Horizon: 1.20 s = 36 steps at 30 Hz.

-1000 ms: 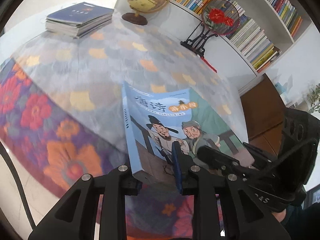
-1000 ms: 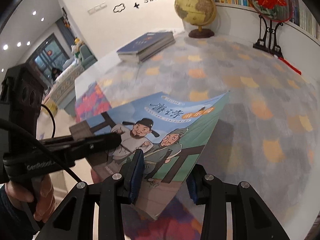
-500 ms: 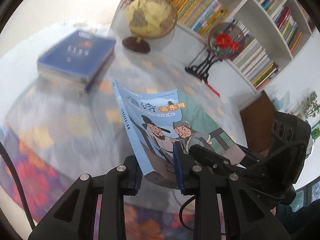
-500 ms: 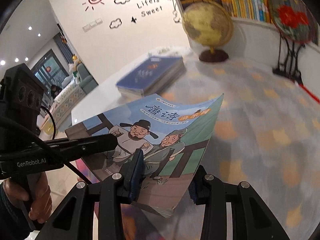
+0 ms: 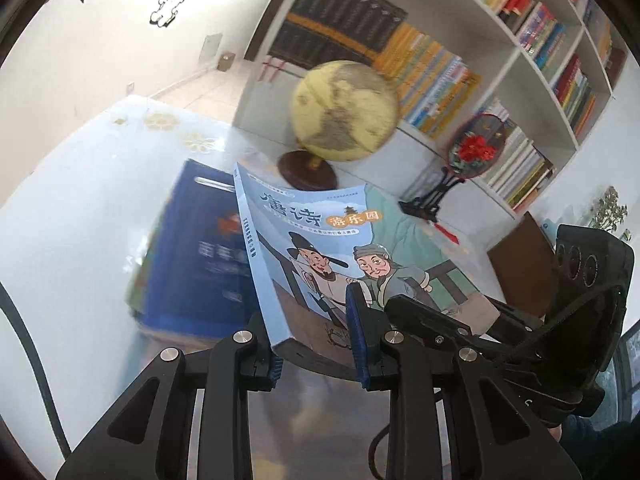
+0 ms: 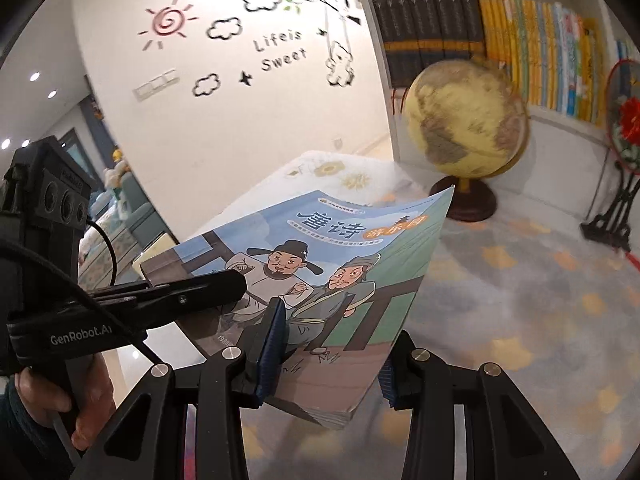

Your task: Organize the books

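Where the left wrist camera looks out along its own fingers, the left gripper [image 5: 316,344] is clamped on the near spine corner of an illustrated book [image 5: 320,256], its blue pads pressed to either face so the volume stands tilted above the table [image 5: 80,208]. Just right of it, the right gripper [image 5: 440,320] reaches in from the side and pinches the same cover along its lower right edge. Behind and left of the held book lies a stack of blue books [image 5: 196,248], flat on the tabletop and somewhat blurred. Farther off stands a yellowish globe [image 5: 344,112] on a dark round base, and to its right a red-flowered round fan [image 5: 476,148] on a black stand. A white bookshelf [image 5: 532,60] packed with upright spines fills the far right. From the right wrist camera, the right gripper [image 6: 328,356] has the book's [image 6: 320,256] lower edge between its fingers, the left pad lying on the front cover and the right one behind the page edge. On the left, the left gripper [image 6: 224,292] comes in across the cover's near left part, with a hand [image 6: 80,396] wrapped around its handle. Beyond the book the globe [image 6: 468,120] stands at the far right on the patterned tablecloth [image 6: 540,280], and a wall [image 6: 224,92] with sun and cloud stickers rises behind.
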Tool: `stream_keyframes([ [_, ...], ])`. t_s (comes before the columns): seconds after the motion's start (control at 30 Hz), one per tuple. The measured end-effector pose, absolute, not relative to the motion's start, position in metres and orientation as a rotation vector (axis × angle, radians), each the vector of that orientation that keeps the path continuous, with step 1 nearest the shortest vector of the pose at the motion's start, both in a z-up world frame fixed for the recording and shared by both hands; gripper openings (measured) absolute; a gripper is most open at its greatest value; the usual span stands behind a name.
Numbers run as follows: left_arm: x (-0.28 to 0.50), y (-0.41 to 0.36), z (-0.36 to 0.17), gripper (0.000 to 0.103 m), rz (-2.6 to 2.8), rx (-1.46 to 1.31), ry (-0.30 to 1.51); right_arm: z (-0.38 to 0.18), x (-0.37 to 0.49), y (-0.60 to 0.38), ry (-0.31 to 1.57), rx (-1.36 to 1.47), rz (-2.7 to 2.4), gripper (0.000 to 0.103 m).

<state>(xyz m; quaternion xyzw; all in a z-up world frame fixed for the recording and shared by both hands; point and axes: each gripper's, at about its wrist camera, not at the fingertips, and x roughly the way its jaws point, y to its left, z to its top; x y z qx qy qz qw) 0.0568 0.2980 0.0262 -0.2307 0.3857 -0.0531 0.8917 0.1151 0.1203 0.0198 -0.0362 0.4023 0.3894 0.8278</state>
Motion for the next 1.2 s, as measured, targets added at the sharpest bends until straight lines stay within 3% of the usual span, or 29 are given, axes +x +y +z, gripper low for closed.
stream_keyframes([
  [0.23, 0.087, 0.352, -0.012, 0.025, -0.147, -0.522, 0.85, -0.011, 0.148, 0.181, 0.984, -0.016, 0.746, 0.04],
  [0.73, 0.102, 0.386, -0.056, 0.026, -0.159, -0.594, 0.938, -0.042, 0.166, 0.212, 1.105, -0.003, 0.634, 0.044],
  [0.93, 0.089, 0.396, -0.063, 0.026, -0.105, -0.591, 0.972, -0.063, 0.169, 0.204, 1.174, 0.05, 0.579, 0.049],
  [1.07, 0.086, 0.405, -0.067, 0.028, -0.073, -0.629, 0.966, -0.062, 0.167, 0.21, 1.162, 0.049, 0.589, 0.062],
  [1.2, 0.08, 0.407, -0.059, 0.029, -0.006, -0.593, 0.935, -0.063, 0.163, 0.219, 1.17, 0.035, 0.609, 0.064],
])
